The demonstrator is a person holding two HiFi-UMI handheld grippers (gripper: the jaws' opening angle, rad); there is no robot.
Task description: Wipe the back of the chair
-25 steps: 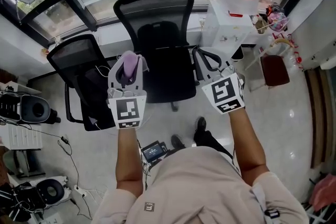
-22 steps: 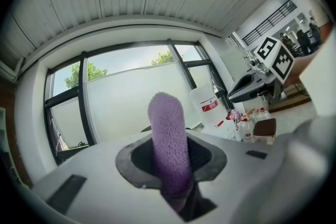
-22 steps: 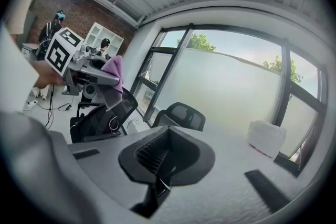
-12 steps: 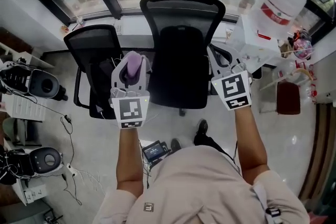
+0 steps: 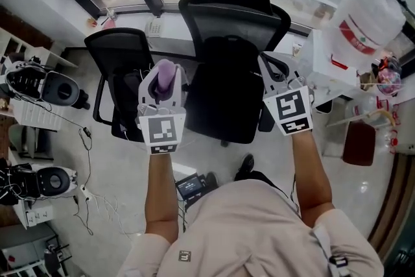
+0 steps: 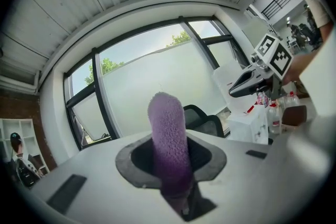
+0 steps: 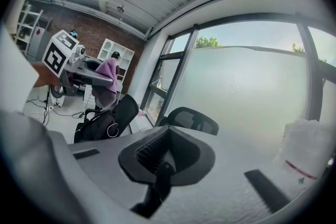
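From the head view: left gripper (image 5: 163, 84) and right gripper (image 5: 272, 74) raised side by side, the black chair (image 5: 224, 87) between them, its mesh back (image 5: 228, 19) ahead of both. Left gripper view: jaws pinching an upright purple cloth (image 6: 168, 144); the back shows low behind it. Right gripper view: jaws pressed together, nothing between them; the back straight ahead, a second chair (image 7: 113, 113) to its left

Purple cloth (image 6: 169, 144) fuzzy terry; chair back (image 5: 232, 19) blk mesh, matt; floor (image 5: 366, 198) glossy tile.
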